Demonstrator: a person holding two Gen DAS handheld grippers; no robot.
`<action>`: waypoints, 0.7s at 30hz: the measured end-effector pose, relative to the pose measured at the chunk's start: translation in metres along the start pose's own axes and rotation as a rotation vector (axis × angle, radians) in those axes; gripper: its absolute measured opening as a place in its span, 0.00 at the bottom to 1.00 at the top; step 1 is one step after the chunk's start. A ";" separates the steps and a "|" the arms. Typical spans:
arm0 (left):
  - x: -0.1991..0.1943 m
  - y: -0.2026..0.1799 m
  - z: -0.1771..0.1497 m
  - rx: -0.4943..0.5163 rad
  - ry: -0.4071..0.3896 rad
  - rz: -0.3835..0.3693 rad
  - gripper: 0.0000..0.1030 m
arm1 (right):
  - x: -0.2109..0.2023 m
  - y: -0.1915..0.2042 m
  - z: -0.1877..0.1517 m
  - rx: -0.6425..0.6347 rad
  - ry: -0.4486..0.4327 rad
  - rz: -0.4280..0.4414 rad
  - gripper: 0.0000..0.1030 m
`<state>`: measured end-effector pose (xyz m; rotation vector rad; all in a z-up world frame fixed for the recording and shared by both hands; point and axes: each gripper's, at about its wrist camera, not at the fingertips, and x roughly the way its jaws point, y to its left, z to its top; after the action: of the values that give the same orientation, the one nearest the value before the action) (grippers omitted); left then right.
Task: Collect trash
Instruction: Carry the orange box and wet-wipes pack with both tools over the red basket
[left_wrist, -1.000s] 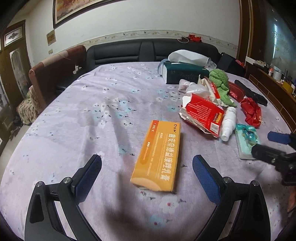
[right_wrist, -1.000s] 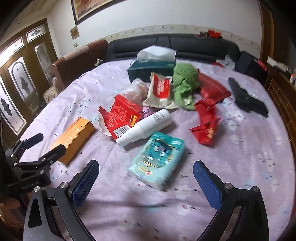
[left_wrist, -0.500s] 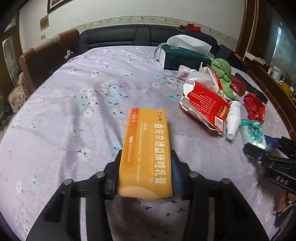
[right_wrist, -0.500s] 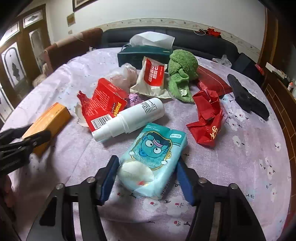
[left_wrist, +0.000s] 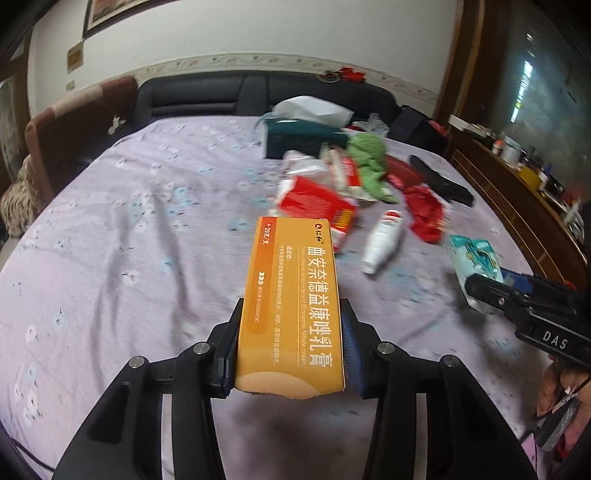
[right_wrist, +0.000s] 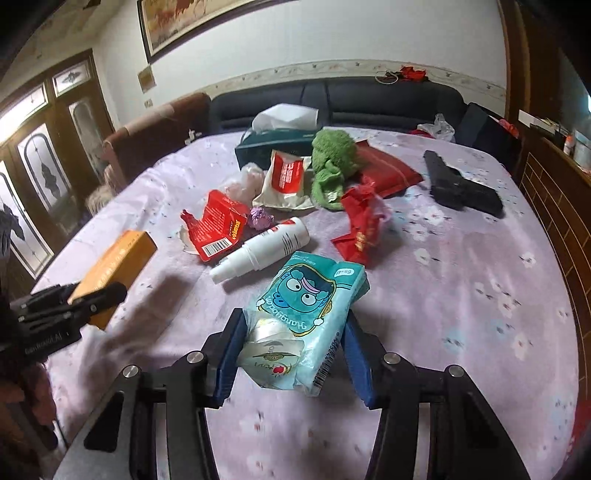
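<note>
An orange medicine box (left_wrist: 291, 280) is clamped between the blue pads of my left gripper (left_wrist: 292, 304), raised off the lilac floral tablecloth (left_wrist: 129, 258). My right gripper (right_wrist: 293, 317) is closing its jaws on a soft teal tissue pack (right_wrist: 306, 291) with a cartoon face; the pads press its sides and it hangs above the cloth. The right wrist view also shows the left gripper (right_wrist: 92, 295) at the left edge with the orange box (right_wrist: 118, 258). Over on the right of the left wrist view are the right gripper (left_wrist: 491, 288) and the tissue pack (left_wrist: 472, 254).
Mid-table lie a white bottle (right_wrist: 266, 247), a torn red carton (right_wrist: 218, 229), a crumpled red wrapper (right_wrist: 362, 229), a white-and-red pouch (right_wrist: 286, 177), a green plush (right_wrist: 332, 162), a dark tissue box (right_wrist: 273, 144) and a black object (right_wrist: 458, 184). A sofa stands behind, wooden furniture to the right.
Both grippers went from wide open to closed, the left on the orange box and the right on the tissue pack. Both things have since come up off the cloth.
</note>
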<state>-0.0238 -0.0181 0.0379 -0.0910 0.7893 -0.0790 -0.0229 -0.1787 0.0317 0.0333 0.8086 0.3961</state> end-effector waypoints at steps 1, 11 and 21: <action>-0.003 -0.006 -0.001 0.007 -0.004 -0.002 0.43 | -0.006 -0.001 -0.002 0.003 -0.005 0.003 0.53; -0.025 -0.066 -0.018 0.058 -0.030 -0.043 0.43 | -0.073 -0.035 -0.030 0.040 -0.088 -0.044 0.53; -0.031 -0.092 -0.027 0.103 -0.045 -0.018 0.43 | -0.124 -0.074 -0.061 0.115 -0.162 -0.140 0.53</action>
<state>-0.0681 -0.1075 0.0508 -0.0023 0.7384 -0.1339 -0.1187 -0.2986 0.0631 0.1144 0.6682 0.2113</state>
